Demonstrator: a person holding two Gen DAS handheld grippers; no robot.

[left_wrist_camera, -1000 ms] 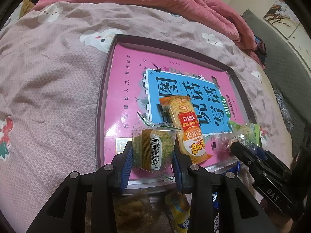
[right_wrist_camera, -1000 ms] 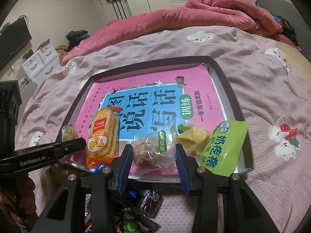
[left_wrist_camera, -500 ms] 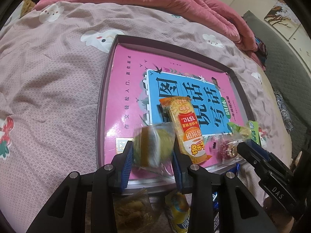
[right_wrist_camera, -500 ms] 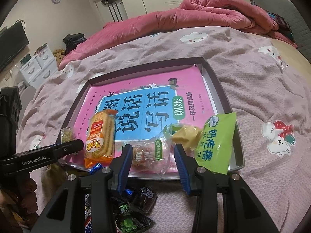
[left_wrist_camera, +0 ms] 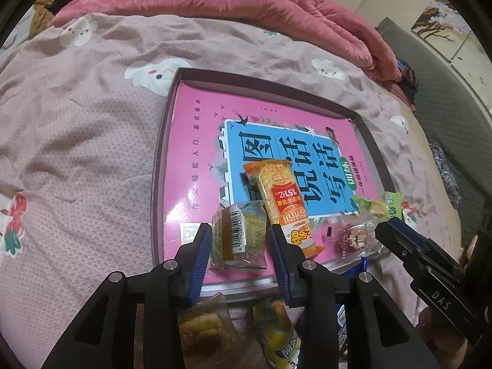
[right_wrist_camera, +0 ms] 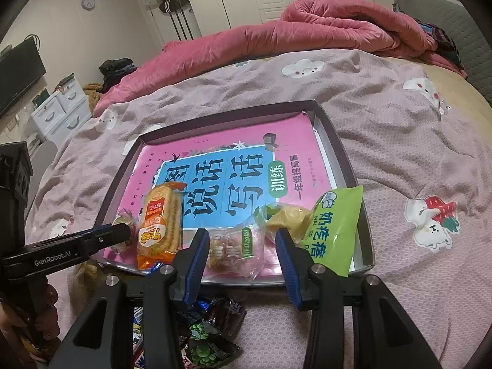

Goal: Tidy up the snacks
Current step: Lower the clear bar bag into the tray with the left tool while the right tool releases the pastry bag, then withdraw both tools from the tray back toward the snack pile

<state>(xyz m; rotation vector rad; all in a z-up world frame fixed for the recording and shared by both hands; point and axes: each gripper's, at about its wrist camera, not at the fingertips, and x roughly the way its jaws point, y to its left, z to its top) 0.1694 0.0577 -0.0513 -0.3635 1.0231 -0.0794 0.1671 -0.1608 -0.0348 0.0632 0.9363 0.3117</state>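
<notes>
1. A shallow tray [right_wrist_camera: 344, 150] lies on a bed covered by a pink-grey blanket [right_wrist_camera: 399, 123]; a pink and blue book [right_wrist_camera: 233, 166] covers the tray's floor.
2. The left hand-held gripper [left_wrist_camera: 240, 246] has its blue-padded fingers spread on either side of a small wrapped cake [left_wrist_camera: 240, 236] with a barcode label. The cake lies on the book at the tray's near edge, and a gap shows on its right side.
3. An orange cracker pack [left_wrist_camera: 283, 200] lies just beside the cake, on the right.
4. The right hand-held gripper [right_wrist_camera: 240, 249] is likewise spread wide, its fingers apart from the clear pastry bag [right_wrist_camera: 233, 246] resting between them on the tray.
5. To the right of that bag sit a yellow wrapped snack [right_wrist_camera: 289, 215] and a green pouch [right_wrist_camera: 335, 227] leaning over the tray's near right corner.
6. More wrapped snacks [right_wrist_camera: 209, 332] lie on the blanket under the right hand-held gripper, outside the tray.
</notes>
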